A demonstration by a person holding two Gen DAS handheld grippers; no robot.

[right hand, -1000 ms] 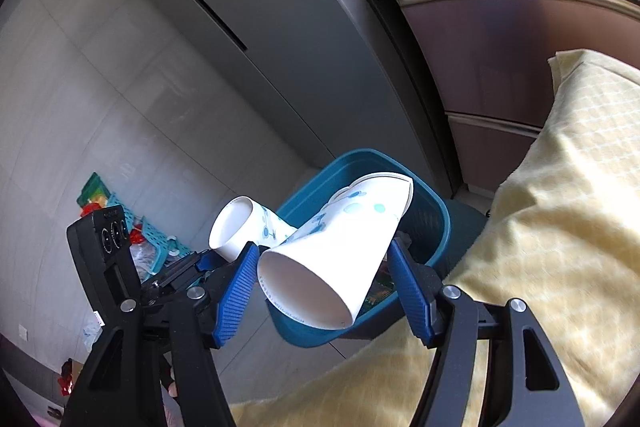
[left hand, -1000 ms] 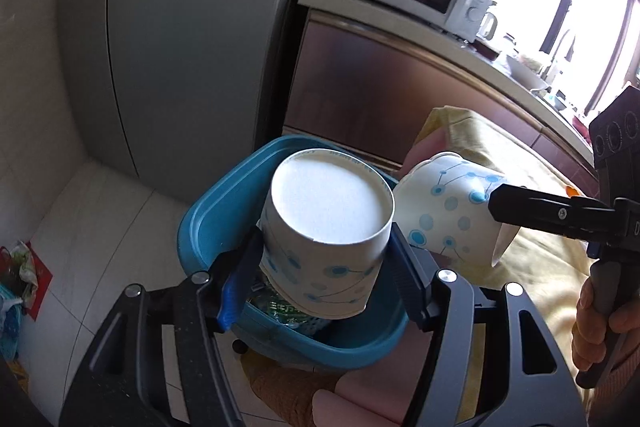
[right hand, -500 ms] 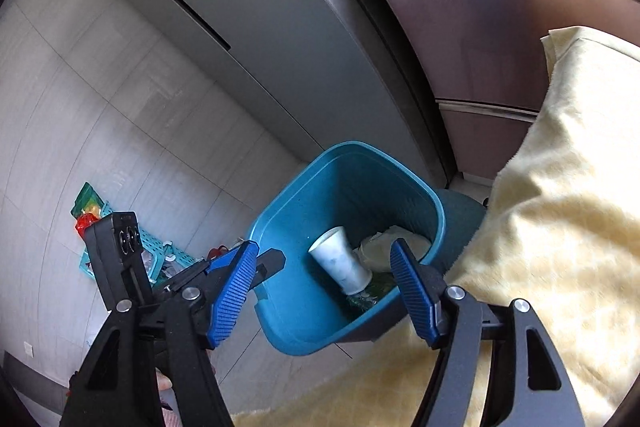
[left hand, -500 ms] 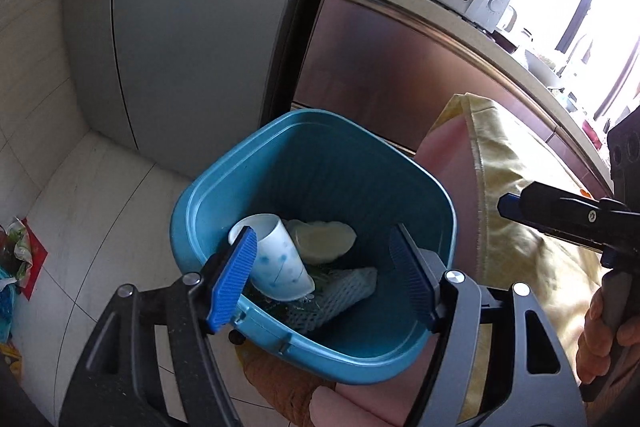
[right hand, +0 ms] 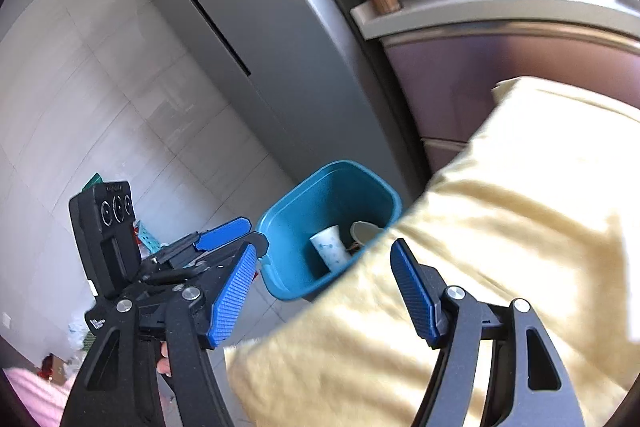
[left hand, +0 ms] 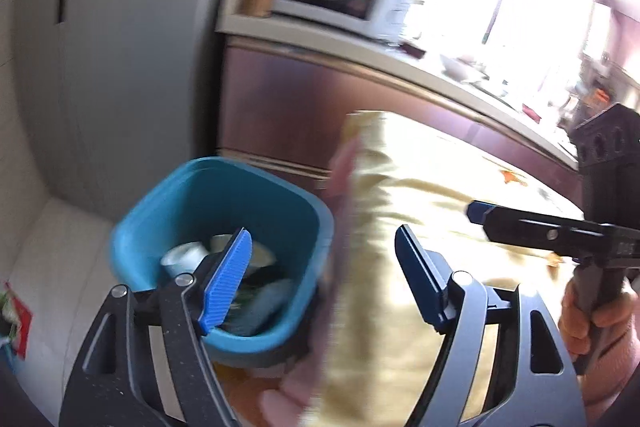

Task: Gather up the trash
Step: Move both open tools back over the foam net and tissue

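Cups dropped into bin (right hand: 296, 227); left tongs (left hand: 323, 279) opening, right tongs (right hand: 322, 295) agape, both empty, angled down.

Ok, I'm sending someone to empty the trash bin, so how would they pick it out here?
Start at the tall grey fridge; on the pale tiled floor at its foot, beside the yellow-clothed table, stands the bin. It is the only teal plastic tub, open-topped, with a dotted white paper cup inside.

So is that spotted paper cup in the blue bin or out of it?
In. The spotted paper cup sits inside the blue bin, leaning against other trash; neither claw holds anything.
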